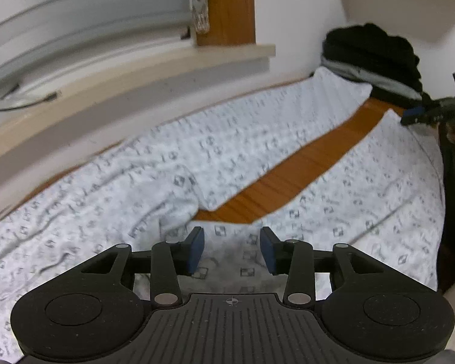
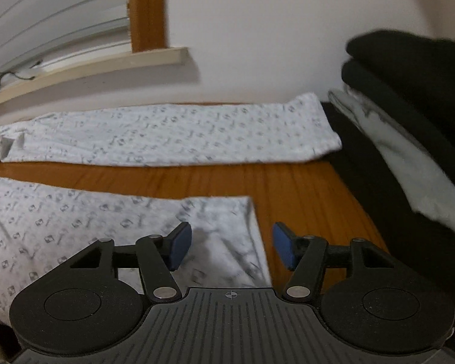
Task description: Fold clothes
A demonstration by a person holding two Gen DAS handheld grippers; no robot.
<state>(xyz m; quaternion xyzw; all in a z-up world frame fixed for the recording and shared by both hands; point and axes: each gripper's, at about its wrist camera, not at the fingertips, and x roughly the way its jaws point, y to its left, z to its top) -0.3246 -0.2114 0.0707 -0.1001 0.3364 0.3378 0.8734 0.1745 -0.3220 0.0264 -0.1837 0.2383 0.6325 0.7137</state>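
White patterned trousers [image 1: 257, 139] lie flat on a wooden table [image 1: 303, 163], their two legs spread apart with bare wood between. My left gripper [image 1: 232, 242] hovers open over the cloth where the legs join, with nothing pinched between its blue pads. In the right wrist view the far leg [image 2: 182, 133] lies along the wall and the near leg [image 2: 91, 218] ends in a hem just under my right gripper [image 2: 232, 239]. That gripper is open, one finger over the cloth and the other over the bare table [image 2: 288, 182]. The right gripper [image 1: 424, 112] also shows at the far right of the left wrist view.
A stack of folded clothes, black [image 2: 409, 69] over a pale grey piece [image 2: 409, 163], sits at the right end of the table against the wall, also seen as the stack [image 1: 373, 51]. A window sill [image 1: 166, 69] and blinds run along the back wall.
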